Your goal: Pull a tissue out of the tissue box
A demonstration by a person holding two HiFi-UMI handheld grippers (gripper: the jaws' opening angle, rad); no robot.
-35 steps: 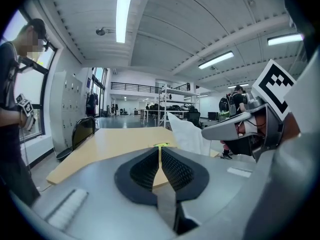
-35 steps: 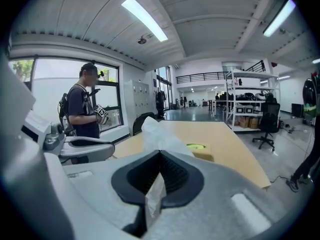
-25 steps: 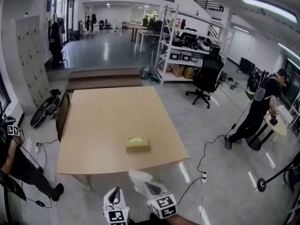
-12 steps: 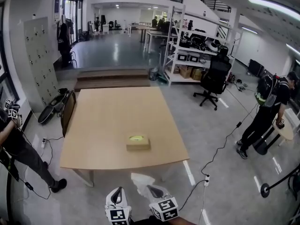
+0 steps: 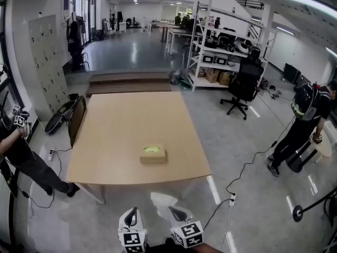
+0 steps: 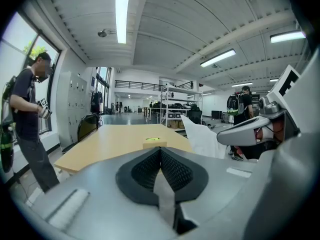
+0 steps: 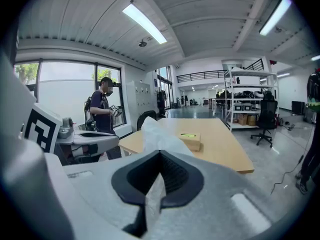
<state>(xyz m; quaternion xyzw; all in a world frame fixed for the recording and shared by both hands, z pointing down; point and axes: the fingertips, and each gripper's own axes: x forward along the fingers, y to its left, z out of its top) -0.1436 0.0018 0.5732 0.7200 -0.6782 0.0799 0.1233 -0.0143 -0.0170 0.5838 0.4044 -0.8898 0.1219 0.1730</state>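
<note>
Lower centre of head view, L to R: my left gripper, jaws pressed together w/ nothing in them, then the tissue, pinched by my right gripper. Risk, as I judge it: the thin sheet slips or tears if the pinch eases or the left gripper snags it. It's white, crumpled and limp, free of the tissue box, which sits mid-frame on the table, well apart.
</note>
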